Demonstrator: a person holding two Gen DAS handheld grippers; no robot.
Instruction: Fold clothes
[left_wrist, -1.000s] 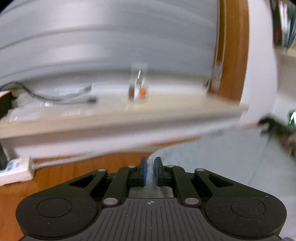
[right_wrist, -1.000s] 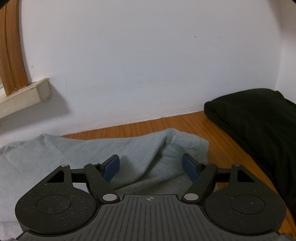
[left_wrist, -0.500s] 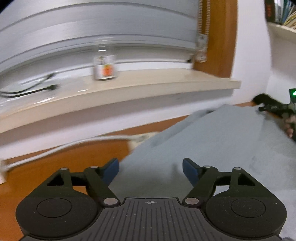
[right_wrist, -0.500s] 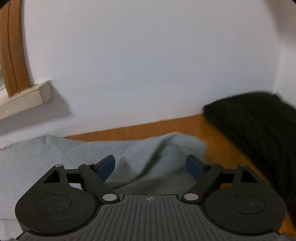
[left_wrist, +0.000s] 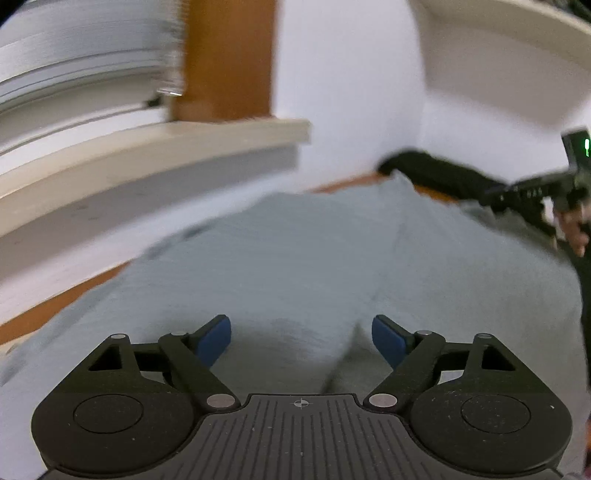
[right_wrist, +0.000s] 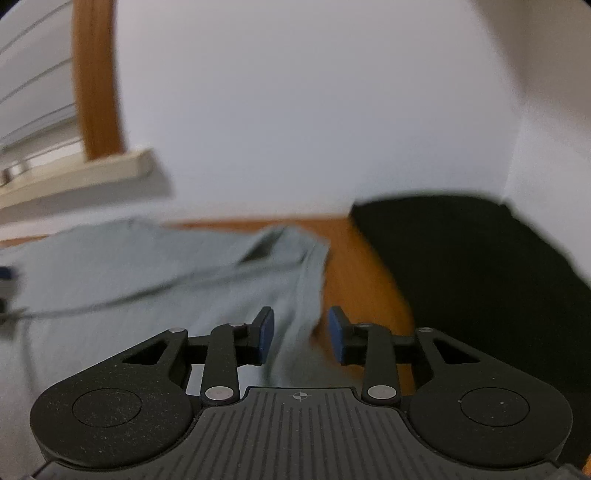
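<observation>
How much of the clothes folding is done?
Maybe one: a black garment lies bundled at the wall. The grey garment is in hand: the left gripper has just been opening, empty; the right gripper closing over its edge. Its folds remain.

Both views smeared w/ motion blur. Grey garment (left_wrist: 295, 258) runs under the left gripper (left_wrist: 301, 338), bottom edge cut off. Black cloth (right_wrist: 480, 266) clipped at right. Window blind (left_wrist: 74, 55) just streaks.

Soft matt grey knit garment (left_wrist: 295, 258), glossy orange wood floor (right_wrist: 354, 266), matt black cloth (right_wrist: 480, 266)
</observation>
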